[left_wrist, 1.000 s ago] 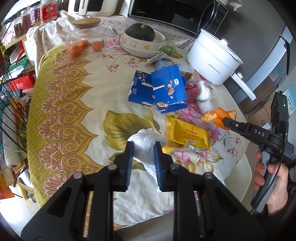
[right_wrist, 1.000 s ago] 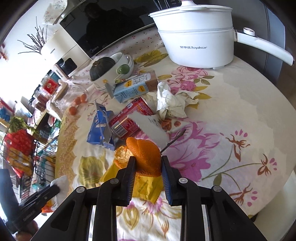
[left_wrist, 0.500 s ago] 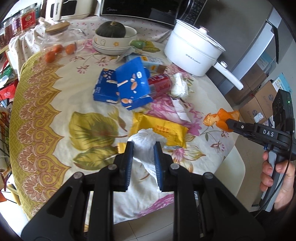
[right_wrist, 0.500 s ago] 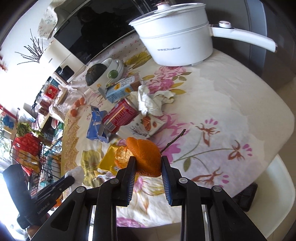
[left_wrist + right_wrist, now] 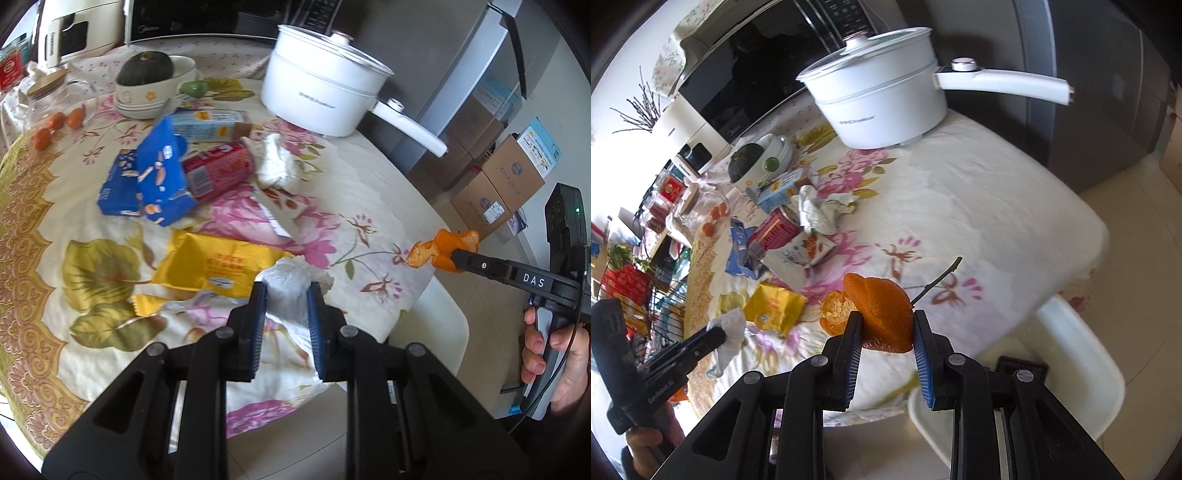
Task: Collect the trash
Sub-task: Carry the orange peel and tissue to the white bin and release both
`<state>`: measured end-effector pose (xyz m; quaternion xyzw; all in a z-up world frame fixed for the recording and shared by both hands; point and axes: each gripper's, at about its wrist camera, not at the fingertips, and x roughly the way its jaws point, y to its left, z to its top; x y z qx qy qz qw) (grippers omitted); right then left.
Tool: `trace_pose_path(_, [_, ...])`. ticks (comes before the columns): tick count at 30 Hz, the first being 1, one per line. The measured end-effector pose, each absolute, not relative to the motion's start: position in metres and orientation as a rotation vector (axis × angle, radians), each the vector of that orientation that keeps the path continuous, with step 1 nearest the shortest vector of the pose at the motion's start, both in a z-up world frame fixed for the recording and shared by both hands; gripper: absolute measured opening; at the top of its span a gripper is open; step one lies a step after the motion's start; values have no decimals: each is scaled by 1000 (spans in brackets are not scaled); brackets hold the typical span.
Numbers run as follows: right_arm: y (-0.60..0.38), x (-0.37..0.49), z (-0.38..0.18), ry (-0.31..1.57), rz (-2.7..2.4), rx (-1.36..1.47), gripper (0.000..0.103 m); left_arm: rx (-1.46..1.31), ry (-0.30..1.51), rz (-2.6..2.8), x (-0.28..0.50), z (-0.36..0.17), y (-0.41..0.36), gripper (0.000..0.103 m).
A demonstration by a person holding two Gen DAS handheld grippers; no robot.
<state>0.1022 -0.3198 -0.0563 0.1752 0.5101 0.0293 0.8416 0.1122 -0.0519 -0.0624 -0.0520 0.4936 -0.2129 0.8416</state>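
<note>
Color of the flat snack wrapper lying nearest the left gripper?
Yellow with red print, the snack wrapper shows best in the left wrist view, just beyond the left gripper.

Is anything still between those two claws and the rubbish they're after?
No. The left gripper is already shut on a tissue and the right gripper on orange peel. No bin is in view, so that path can't be judged.

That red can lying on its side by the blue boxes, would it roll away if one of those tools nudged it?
Probably only a little. The red can lies on its side, so its round body could roll, but the blue box leans against it and a crumpled tissue sits at its far end. It looks like an empty, light can, so it would likely shift easily.
</note>
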Motion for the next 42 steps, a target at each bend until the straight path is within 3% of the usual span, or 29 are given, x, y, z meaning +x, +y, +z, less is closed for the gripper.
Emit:
trace_pose_path(22, [-396, 24, -86, 1187, -57, 280, 28, 61, 1041, -717, 63, -86, -183, 24])
trace_pose_path(38, [-415, 9, -85, 1189, -85, 268, 28, 109, 1026, -791, 60, -95, -226, 24])
trace_pose_path(41, [-416, 6, -88, 1201, -101, 269, 28, 97, 994, -815, 61, -89, -227, 28])
trace_pose_path(42, [-418, 5, -88, 1202, -107, 271, 28, 102, 991, -824, 61, -88, -227, 38])
